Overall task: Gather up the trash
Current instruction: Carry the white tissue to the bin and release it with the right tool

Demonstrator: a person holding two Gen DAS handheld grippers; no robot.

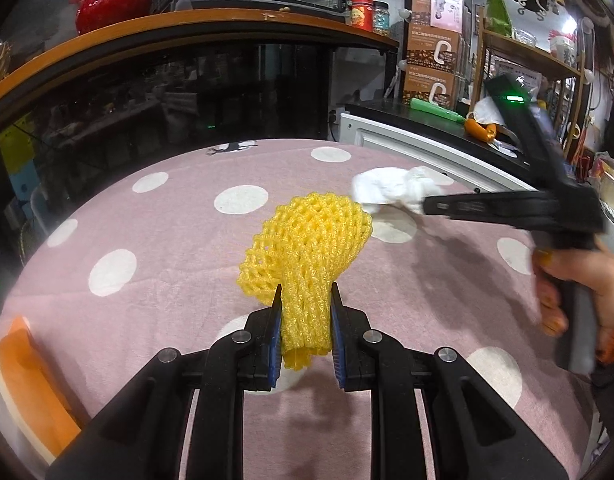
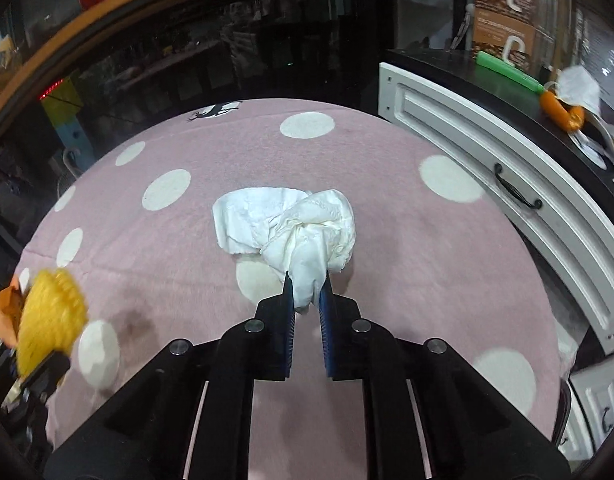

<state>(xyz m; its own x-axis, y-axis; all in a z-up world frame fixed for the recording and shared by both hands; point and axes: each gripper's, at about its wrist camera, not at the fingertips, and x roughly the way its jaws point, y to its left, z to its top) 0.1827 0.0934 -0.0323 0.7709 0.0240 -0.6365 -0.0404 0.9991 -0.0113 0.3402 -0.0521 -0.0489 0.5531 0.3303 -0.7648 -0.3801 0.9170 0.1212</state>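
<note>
My left gripper (image 1: 306, 292) is shut on a yellow foam fruit net (image 1: 307, 248) and holds it above the pink dotted tablecloth (image 1: 167, 240). My right gripper (image 2: 307, 284) is shut on a crumpled white tissue (image 2: 287, 224), which hangs over the cloth. In the left wrist view the right gripper (image 1: 425, 204) reaches in from the right with the tissue (image 1: 391, 190) at its tip. In the right wrist view the yellow net (image 2: 51, 316) shows blurred at the far left.
An orange and white container (image 1: 27, 380) sits at the table's left edge. A white cabinet with a black handle (image 2: 515, 192) stands along the right. A dark glass counter (image 1: 187, 92) runs behind the table.
</note>
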